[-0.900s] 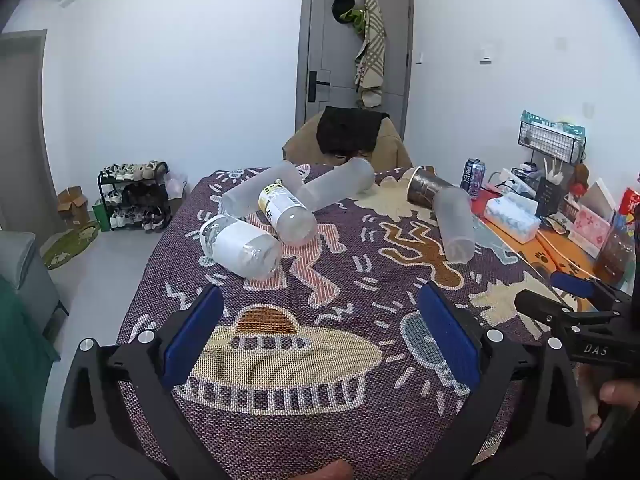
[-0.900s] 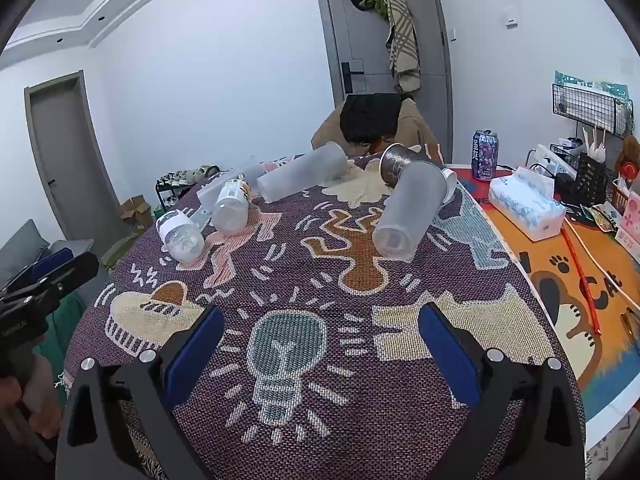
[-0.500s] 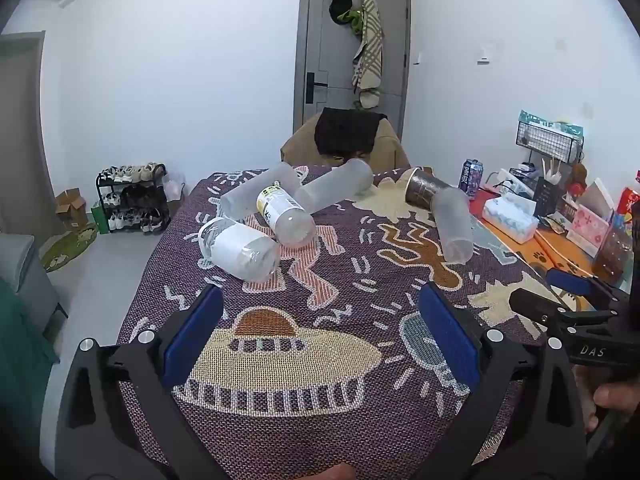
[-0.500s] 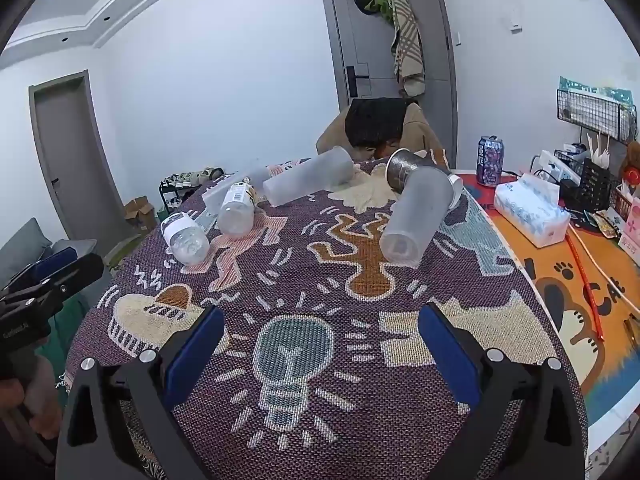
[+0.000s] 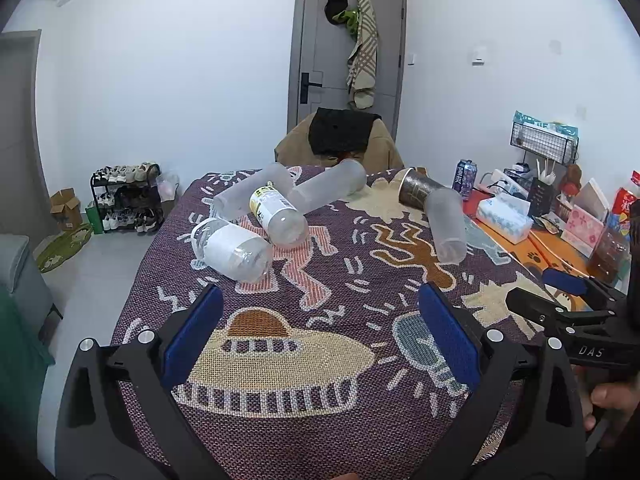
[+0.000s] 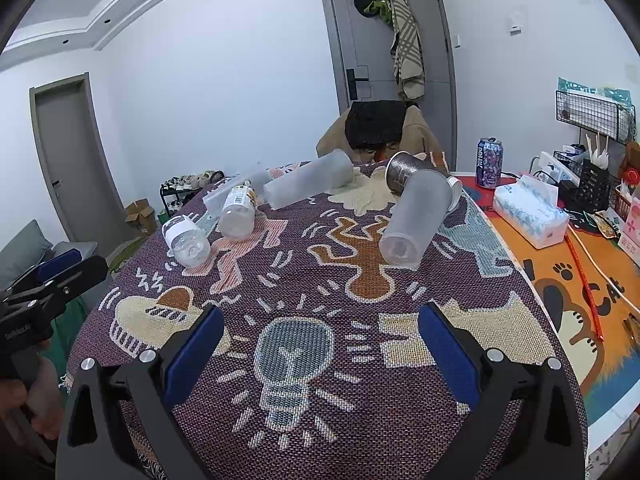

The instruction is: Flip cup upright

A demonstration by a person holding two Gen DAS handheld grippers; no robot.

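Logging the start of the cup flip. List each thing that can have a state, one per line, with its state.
left gripper: open, holding nothing
right gripper: open, holding nothing
frosted cup: on its side, base toward camera
dark paper cup: on its side
long frosted cup: on its side
white-label bottle: lying down
yellow-label bottle: lying down
drink can: upright
door: shut

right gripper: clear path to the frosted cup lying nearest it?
Probably yes. The right gripper is open, and only bare patterned cloth lies between it and the frosted cup, whose base faces it.
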